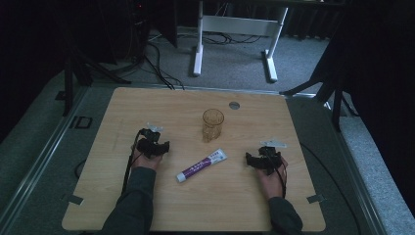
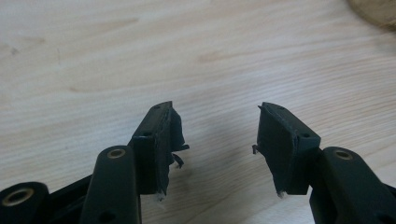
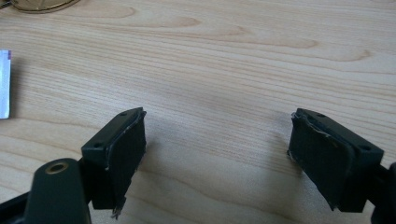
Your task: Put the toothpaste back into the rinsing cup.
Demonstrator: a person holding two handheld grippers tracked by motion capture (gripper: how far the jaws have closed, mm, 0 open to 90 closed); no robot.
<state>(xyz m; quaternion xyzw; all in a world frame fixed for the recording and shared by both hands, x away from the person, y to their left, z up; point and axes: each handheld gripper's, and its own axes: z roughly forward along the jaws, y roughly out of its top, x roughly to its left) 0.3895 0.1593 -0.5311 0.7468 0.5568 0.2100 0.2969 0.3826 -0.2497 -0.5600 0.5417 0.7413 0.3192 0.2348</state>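
A white and purple toothpaste tube (image 1: 202,165) lies slanted on the wooden table (image 1: 147,105), between my two hands. An amber glass cup (image 1: 213,125) stands upright just behind it. My left gripper (image 1: 152,138) rests on the table left of the tube, jaws open over bare wood (image 2: 215,126). My right gripper (image 1: 266,152) rests to the tube's right, jaws wide open with nothing between them (image 3: 217,135). The tube's flat end (image 3: 3,84) shows at the left edge of the right gripper view, and the cup's base (image 3: 39,3) at its top left.
A small round grey cap (image 1: 234,105) is set into the table near its far edge. Beyond the table a white desk frame (image 1: 234,29) and cables lie on the grey carpet. Dark stands flank the table.
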